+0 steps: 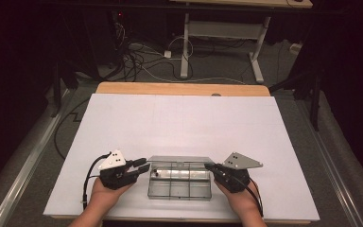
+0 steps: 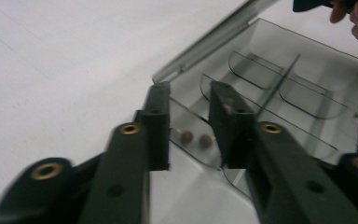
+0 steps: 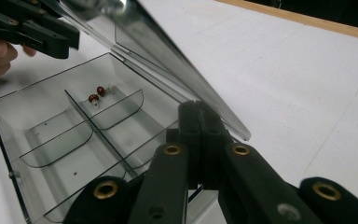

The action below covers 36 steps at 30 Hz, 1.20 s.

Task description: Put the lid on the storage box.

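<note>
The clear smoked-plastic compartment box (image 1: 179, 182) lay on the white bench (image 1: 179, 123) between my tongs: left tongs (image 1: 144, 166) at its nine o'clock, narrowly parted and empty; right tongs (image 1: 210, 167) at three o'clock, clamped on its wall.

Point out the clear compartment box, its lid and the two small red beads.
clear compartment box (image 3: 51, 154), right gripper view, floor of a near compartment.
lid (image 3: 168, 65), right gripper view, middle of the raised panel.
red beads (image 3: 93, 99), right gripper view, nearer bead.
</note>
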### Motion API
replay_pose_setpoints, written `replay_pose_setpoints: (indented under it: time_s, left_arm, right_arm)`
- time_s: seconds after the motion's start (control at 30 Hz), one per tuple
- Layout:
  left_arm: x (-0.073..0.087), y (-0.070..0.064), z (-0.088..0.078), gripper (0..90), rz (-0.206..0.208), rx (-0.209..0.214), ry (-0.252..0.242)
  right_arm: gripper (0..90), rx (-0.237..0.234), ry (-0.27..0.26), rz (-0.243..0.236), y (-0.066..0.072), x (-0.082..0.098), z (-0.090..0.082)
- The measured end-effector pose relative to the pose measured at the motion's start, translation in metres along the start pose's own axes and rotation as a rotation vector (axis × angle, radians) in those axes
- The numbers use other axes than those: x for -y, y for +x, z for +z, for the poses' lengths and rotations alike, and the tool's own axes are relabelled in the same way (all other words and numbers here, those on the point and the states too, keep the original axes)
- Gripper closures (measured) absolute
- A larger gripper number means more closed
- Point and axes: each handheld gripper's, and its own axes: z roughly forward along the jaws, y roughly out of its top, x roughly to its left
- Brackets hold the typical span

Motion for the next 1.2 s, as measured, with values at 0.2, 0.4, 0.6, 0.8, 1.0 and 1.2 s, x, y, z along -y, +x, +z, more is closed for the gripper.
replay_pose_setpoints:
  time_s: [0.2, 0.4, 0.6, 0.8, 1.0, 1.2]
  left_arm:
    - [-0.002, -0.017, 0.002, 85.3, 0.026, 0.051, 0.013]
    - [-0.002, -0.022, 0.003, 85.3, 0.024, 0.071, 0.004]
    - [-0.002, -0.023, 0.001, 85.3, 0.027, 0.069, 0.001]
    - [0.0, -0.024, 0.002, 85.2, 0.033, 0.07, 0.014]
    - [0.003, -0.025, 0.003, 85.1, 0.04, 0.065, 0.027]
    - [0.003, -0.025, 0.003, 85.2, 0.048, 0.065, 0.037]
  right_arm:
    - [90.0, -0.001, 0.008, -0.007, 0.004, 0.004, -0.004]
    - [90.0, 0.0, 0.032, -0.013, 0.006, 0.011, -0.008]
    - [90.0, 0.004, 0.046, -0.012, 0.008, 0.018, -0.014]
    - [90.0, 0.033, 0.041, 0.012, -0.001, 0.025, -0.026]
    - [73.5, 0.094, 0.082, 0.047, -0.017, 0.037, -0.031]
    - [37.7, 0.139, 0.115, 0.1, -0.035, 0.049, -0.03]
